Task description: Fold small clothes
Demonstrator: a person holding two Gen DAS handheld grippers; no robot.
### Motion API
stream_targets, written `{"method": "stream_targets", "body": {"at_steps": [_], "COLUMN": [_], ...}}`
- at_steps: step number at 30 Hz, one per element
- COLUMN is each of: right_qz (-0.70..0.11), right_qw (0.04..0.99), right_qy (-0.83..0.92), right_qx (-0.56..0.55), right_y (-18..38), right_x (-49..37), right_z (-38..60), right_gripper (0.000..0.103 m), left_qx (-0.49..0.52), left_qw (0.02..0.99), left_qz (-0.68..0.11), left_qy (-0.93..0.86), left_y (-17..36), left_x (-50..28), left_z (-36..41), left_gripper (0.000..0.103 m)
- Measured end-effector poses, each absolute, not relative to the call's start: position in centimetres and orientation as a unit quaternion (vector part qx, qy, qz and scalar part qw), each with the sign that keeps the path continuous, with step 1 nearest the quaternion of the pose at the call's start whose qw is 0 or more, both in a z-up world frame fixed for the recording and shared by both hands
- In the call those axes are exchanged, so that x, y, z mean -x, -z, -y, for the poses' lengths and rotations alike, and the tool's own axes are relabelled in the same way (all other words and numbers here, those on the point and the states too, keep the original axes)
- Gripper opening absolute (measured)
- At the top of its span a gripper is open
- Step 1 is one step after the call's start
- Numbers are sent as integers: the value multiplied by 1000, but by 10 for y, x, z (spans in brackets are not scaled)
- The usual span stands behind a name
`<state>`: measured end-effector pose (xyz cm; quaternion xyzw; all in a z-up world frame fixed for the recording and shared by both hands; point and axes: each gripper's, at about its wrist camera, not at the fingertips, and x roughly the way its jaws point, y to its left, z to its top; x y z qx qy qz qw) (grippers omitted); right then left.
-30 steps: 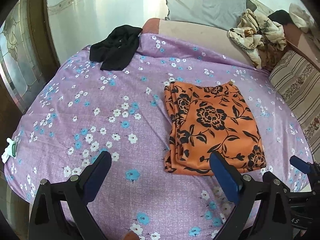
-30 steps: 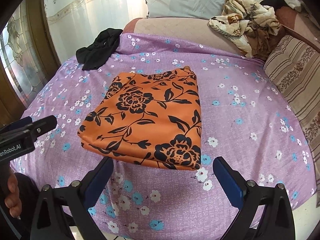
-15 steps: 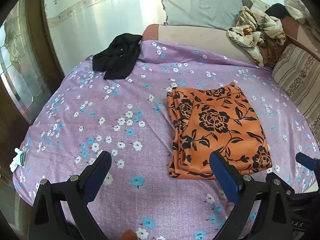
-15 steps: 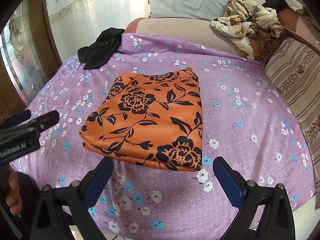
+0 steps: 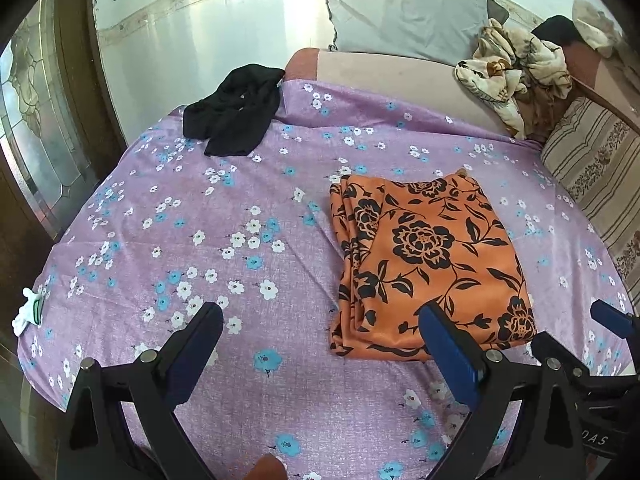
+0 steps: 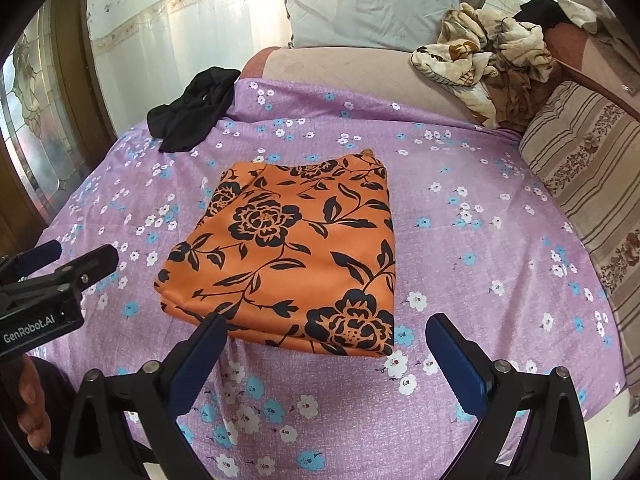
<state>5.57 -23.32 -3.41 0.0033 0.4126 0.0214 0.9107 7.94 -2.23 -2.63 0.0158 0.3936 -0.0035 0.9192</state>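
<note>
Both claws hang above the near edge of the bed with their blue-padded fingers spread wide and nothing between them. From its own camera the left claw [image 5: 320,336] sits over bare purple sheet, its right finger just overlapping the near left corner of the folded orange cloth [image 5: 430,264]; the right claw [image 6: 326,340] frames the near edge of the same cloth [image 6: 292,256] from the other side. That cloth, orange with black flowers and leaves, lies flat as a tidy rectangle in the middle of the flowered purple bedsheet [image 5: 224,216], its stacked layers showing along the left edge in the left view. A crumpled black garment [image 5: 236,116] rests at the far left corner of the sheet, well apart from the orange one. Beyond the sheet a grey pillow [image 5: 404,12] leans against the wall, and a heap of cream and brown patterned fabric [image 5: 516,76] sits at the far right beside a striped cushion [image 5: 600,184]. In the right view the left claw's body [image 6: 48,292] enters from the left edge, held by a hand [image 6: 30,396] partly visible below it.
</note>
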Motion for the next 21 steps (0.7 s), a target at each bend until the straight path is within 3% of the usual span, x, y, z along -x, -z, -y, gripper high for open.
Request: {"method": "stream_targets", "body": {"at_steps": [21], "right_qz": [-416], "right_qw": [909], "right_qy": [-24], "right_qx": [-1], "right_y": [37], "right_x": [-69], "right_z": [232], "right_gripper": [101], "left_qx": [-12], "left_qw": [917], "left_qz": [-397], "left_qy": [26], "left_y": [28], "left_x": [-96], "left_z": [33], "left_gripper": [98]}}
